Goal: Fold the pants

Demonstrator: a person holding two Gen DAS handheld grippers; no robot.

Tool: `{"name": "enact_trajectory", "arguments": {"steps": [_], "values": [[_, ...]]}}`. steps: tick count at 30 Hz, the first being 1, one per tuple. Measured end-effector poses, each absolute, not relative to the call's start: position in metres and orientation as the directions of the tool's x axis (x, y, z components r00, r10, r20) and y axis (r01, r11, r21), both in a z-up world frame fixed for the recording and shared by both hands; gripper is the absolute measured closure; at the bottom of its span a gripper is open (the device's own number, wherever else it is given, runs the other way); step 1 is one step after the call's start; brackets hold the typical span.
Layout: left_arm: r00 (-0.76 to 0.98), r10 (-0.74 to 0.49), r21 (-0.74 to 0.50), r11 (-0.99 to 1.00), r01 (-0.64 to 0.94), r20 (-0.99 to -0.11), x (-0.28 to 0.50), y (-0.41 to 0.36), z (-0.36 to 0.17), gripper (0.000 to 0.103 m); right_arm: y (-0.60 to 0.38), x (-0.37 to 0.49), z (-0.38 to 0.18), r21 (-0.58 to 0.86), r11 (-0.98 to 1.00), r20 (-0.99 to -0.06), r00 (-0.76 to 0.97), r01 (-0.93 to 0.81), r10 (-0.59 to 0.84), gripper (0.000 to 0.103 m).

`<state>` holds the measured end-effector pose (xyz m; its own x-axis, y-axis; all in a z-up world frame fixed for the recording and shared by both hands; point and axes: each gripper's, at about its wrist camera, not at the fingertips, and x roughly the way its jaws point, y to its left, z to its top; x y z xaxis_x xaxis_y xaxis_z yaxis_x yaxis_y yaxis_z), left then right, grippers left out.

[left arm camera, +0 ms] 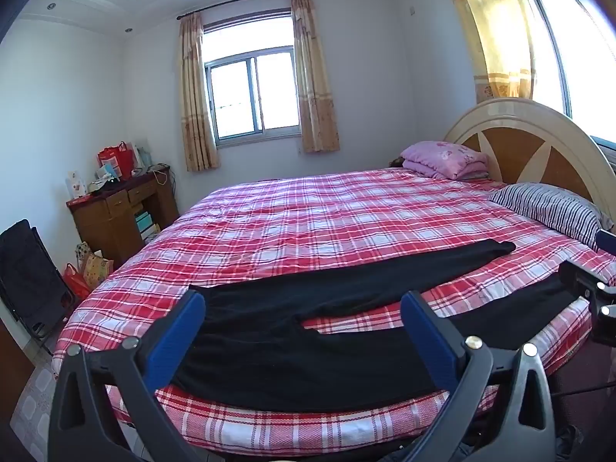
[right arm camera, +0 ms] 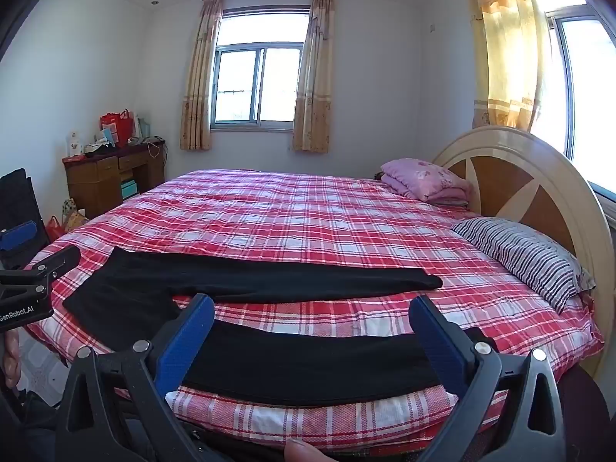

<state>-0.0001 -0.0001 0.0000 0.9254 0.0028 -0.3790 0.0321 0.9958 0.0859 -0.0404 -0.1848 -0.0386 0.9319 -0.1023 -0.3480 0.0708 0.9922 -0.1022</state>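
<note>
Black pants (left arm camera: 292, 354) lie flat on the red plaid bed (left arm camera: 308, 223), waist at the left and both legs spread apart toward the right. In the right wrist view the far leg (right arm camera: 269, 277) runs across the bed, and the near leg (right arm camera: 308, 369) follows the front edge. My left gripper (left arm camera: 303, 297) hovers open over the waist and crotch area, its blue pads wide apart and off the cloth. My right gripper (right arm camera: 312, 302) stands open above the near leg, holding nothing. Each gripper shows at the edge of the other's view: the right gripper (left arm camera: 593, 292) and the left gripper (right arm camera: 34, 269).
A striped pillow (right arm camera: 527, 258) and a folded pink blanket (right arm camera: 423, 181) lie by the round headboard (right arm camera: 539, 177) on the right. A wooden desk (left arm camera: 119, 211), a black folding chair (left arm camera: 27, 269) and bags (left arm camera: 86, 269) stand left of the bed.
</note>
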Motion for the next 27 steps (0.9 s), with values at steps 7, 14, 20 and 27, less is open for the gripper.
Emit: {"name": "enact_trajectory", "arguments": {"steps": [7,14,20,27], "values": [[0.927,0.008,0.092,0.995,0.029,-0.374,0.000,0.000,0.000,0.000,-0.184,-0.039,-0.037,-0.102,0.992,-0.349,0.932,0.069,-0.100,0.001],[0.925,0.013,0.090,0.996,0.023,-0.379,-0.001,0.002,-0.002,0.000,-0.185,-0.039,-0.035,-0.100,0.992,-0.350,0.931,0.071,-0.102,0.001],[0.923,0.014,0.092,0.995,0.023,-0.383,0.002,0.001,-0.002,0.000,-0.193,-0.044,-0.046,-0.098,0.992,-0.352,0.930,0.074,-0.104,0.001],[0.923,0.014,0.092,0.996,0.024,-0.384,0.002,0.002,-0.003,0.000,-0.188,-0.034,-0.051,-0.096,0.992,-0.363,0.925,0.081,-0.110,0.001]]}}
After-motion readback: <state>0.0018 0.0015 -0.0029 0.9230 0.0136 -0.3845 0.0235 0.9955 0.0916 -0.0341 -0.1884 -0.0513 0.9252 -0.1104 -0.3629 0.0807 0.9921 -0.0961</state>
